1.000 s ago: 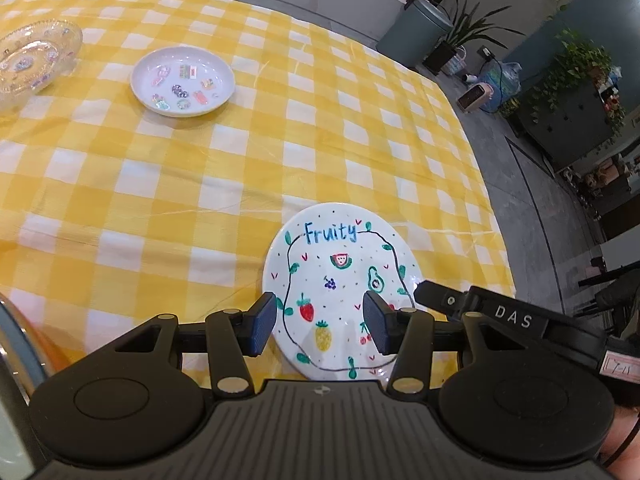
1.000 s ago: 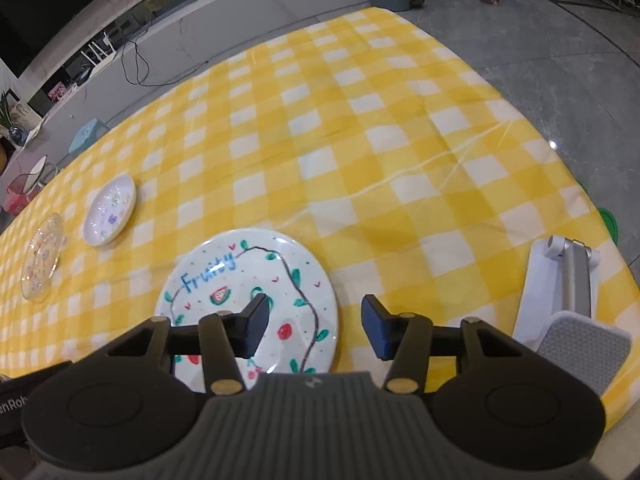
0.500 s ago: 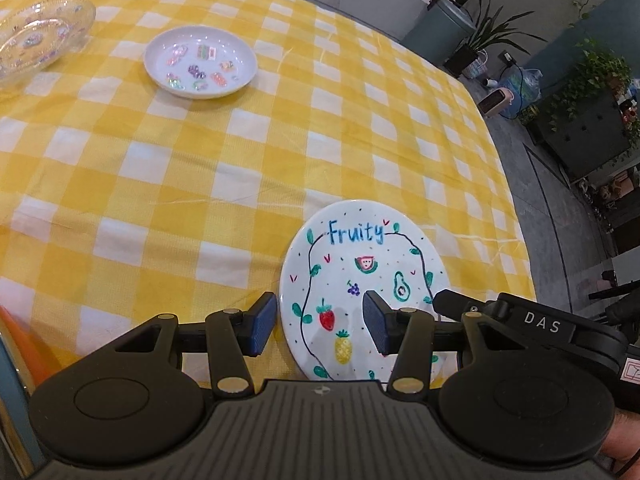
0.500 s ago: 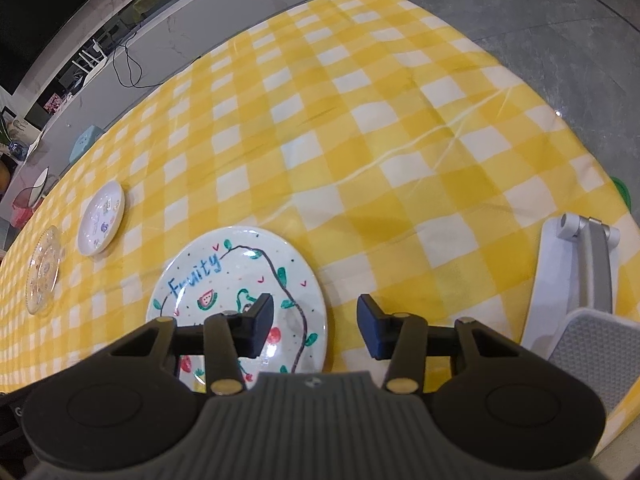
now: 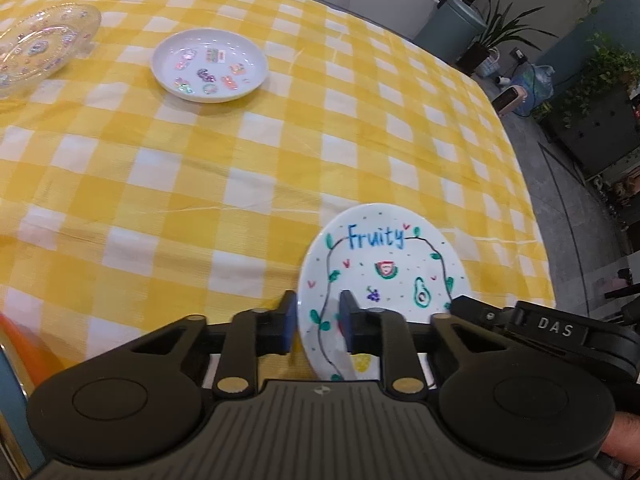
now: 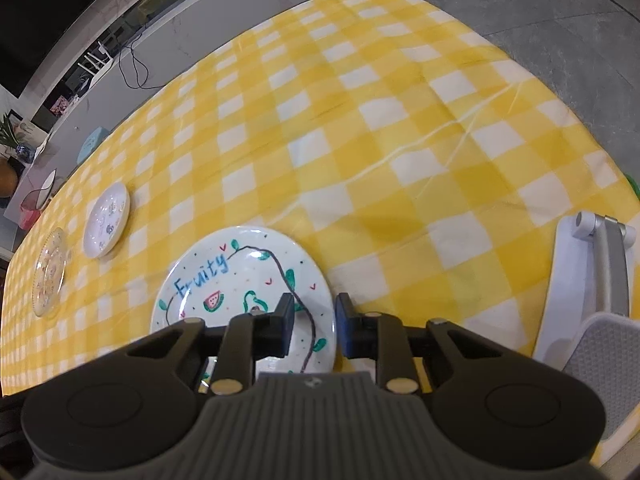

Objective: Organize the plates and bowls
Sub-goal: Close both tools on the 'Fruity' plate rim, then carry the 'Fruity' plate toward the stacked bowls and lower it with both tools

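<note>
Between the left claw (image 5: 319, 322) pads sits the left rim of the "Fruity" plate (image 5: 384, 276); jaws narrowed around the edge w/ a small gap showing, so can't tell if they're actually clamping it. Right claw (image 6: 313, 322) straddles the plate's (image 6: 240, 292) opposite rim the same way: one pad over the plate, the other off it, grip can't be confirmed either. Plate is white, hand-painted: "Fruity" in blue, plus watermelon slice, avocado, grapes, green leaves on a dark vine line. It lies on the yellow-white checked tablecloth (image 5: 200, 184) near the surface's corner. Right tool's arm reads "DAS" (image 5: 555, 328) in the left wrist view. Farther off, well apart from the plate: small white dish (image 5: 209, 65) w/ colourful stickers, then a clear glass dish (image 5: 40, 48) beyond it. White-grey stand (image 6: 592, 280) at the surface's right edge.
</note>
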